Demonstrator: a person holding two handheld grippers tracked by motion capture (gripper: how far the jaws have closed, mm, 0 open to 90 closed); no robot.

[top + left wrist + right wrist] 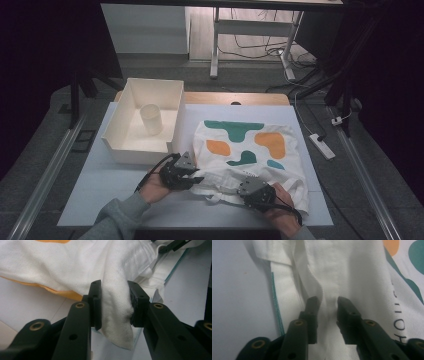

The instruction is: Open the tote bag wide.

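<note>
Over on the left of the pale table (100, 185) sits an open white box (125, 107) with a small white cup (151, 119) standing upright inside it, and just beside the box's near corner the left gripper (196, 177) is clamped on a bunched fold of the white cloth bag (250, 145). The bag lies flat in the middle of the table to the right of the box, its green and orange patches facing up. Further right, at the bag's near edge, the right gripper (239, 192) pinches a raised ridge of the same fabric between its pads.
</note>
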